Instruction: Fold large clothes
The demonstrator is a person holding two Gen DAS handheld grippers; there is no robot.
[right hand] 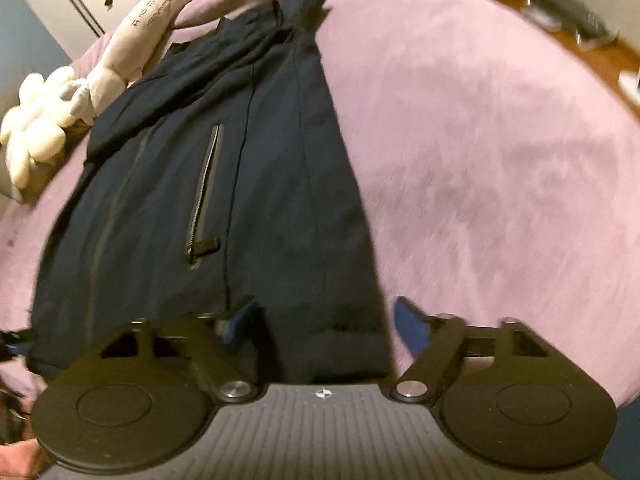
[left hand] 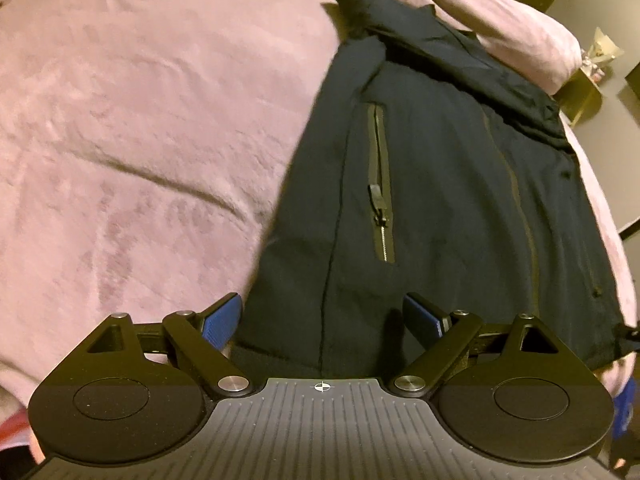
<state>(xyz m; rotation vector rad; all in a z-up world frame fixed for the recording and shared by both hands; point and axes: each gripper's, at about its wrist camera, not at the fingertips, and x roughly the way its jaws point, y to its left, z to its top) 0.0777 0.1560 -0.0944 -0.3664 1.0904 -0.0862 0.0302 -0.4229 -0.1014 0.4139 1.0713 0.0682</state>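
Jacket: we see the dark navy jacket (left hand: 440, 184) (right hand: 224, 184) lying front-up on the pink blanket (left hand: 140, 140) (right hand: 480, 140), sleeves folded in across its upper part.
Left gripper (left hand: 324, 320): we find it spread wide over the hem's left corner, holding nothing.
Right gripper (right hand: 320, 322): spread wide over the hem's right corner, also holding nothing.
Only in right view: a cream plush toy (right hand: 36, 136) beside the jacket, and wooden floor (right hand: 600, 56).
Only in left view: a pocket zipper pull (left hand: 378, 196) shown sharply.

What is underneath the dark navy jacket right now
The jacket lies on a pink fleece blanket, which shows all around it. Whatever sits directly beneath the jacket is covered and cannot be seen.
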